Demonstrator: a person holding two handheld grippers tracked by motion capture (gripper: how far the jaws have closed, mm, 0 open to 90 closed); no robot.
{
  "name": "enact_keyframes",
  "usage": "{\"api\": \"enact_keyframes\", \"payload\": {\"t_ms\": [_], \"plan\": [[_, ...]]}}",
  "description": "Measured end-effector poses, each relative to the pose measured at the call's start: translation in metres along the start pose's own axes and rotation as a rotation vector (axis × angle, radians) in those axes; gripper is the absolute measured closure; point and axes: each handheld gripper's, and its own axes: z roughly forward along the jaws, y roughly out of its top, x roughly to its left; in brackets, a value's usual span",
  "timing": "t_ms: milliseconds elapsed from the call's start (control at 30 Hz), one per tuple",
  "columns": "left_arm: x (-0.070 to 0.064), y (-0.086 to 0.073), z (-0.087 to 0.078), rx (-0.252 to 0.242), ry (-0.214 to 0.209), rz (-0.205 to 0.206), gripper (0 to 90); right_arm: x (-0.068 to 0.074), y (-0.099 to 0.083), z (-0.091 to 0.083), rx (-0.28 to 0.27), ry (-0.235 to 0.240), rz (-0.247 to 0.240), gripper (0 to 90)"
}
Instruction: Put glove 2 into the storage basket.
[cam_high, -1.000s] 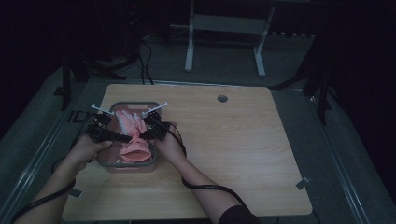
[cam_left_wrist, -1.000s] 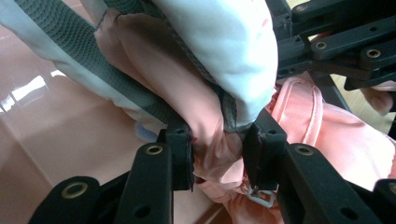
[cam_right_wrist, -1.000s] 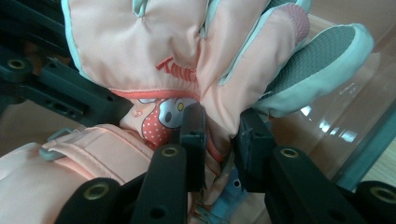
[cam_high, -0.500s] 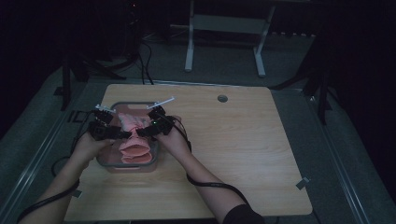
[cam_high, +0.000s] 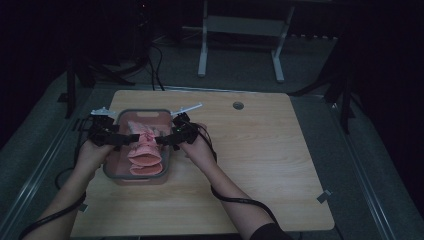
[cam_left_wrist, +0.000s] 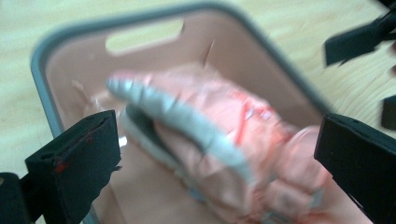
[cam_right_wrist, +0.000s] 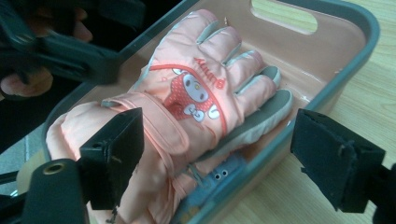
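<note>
Both jaws gape wide! Left gripper (cam_high: 134, 139) and right gripper (cam_high: 159, 140) hover over the pink glove (cam_right_wrist: 187, 112). It lies in the grey-rimmed bin (cam_high: 145, 113).

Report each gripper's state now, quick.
Left gripper: open, jaws wide on either side of the pink glove, holding nothing.
Right gripper: open above the glove in the basket, holding nothing.

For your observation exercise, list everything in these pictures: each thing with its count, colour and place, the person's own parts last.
Glove: one, pink with grey fingertips and a cartoon face, lying in the bin.
Bin: one, pink with a grey rim, left part of the table.
Table: one, light wood, centre.
Frame: one, pale metal, on the floor beyond the table.
Left gripper: one, black, open over the bin's left side.
Right gripper: one, black, open over the bin's right side.
</note>
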Motion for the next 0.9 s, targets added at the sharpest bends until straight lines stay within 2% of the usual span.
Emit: {"api": "enact_keyframes", "payload": {"t_ms": [100, 200, 333, 500, 567, 600, 667, 767, 833, 900], "plan": [[-0.012, 0.004, -0.009, -0.044, -0.013, 0.031, 0.7, -0.003, -0.002, -0.005, -0.010, -0.002, -0.001, 16.1], [-0.026, 0.006, -0.011, -0.053, -0.033, 0.062, 0.7, -0.006, -0.005, -0.010, -0.022, 0.001, 0.002, 16.1], [-0.047, 0.006, -0.009, -0.038, -0.076, 0.099, 0.7, -0.009, -0.011, -0.018, -0.031, 0.006, -0.004, 16.1], [-0.082, 0.005, -0.005, -0.024, -0.127, 0.182, 0.7, -0.014, -0.020, -0.029, -0.035, 0.014, -0.011, 16.1], [-0.086, 0.005, -0.005, -0.028, -0.138, 0.190, 0.7, -0.016, -0.022, -0.032, -0.037, 0.013, -0.011, 16.0], [-0.099, 0.006, -0.003, -0.023, -0.165, 0.217, 0.7, -0.017, -0.023, -0.034, -0.038, 0.013, -0.010, 16.0], [-0.110, 0.006, 0.000, -0.027, -0.187, 0.241, 0.8, -0.021, -0.031, -0.043, -0.042, 0.011, -0.016, 16.0], [-0.126, 0.005, 0.004, -0.027, -0.213, 0.279, 2.2, -0.026, -0.038, -0.052, -0.041, 0.004, -0.015, 16.0], [-0.136, 0.004, 0.007, -0.021, -0.209, 0.313, 2.1, -0.029, -0.042, -0.057, -0.044, 0.002, -0.016, 16.0], [-0.145, 0.003, 0.010, -0.014, -0.239, 0.319, 2.1, -0.031, -0.048, -0.063, -0.042, 0.002, -0.020, 16.0]]}}
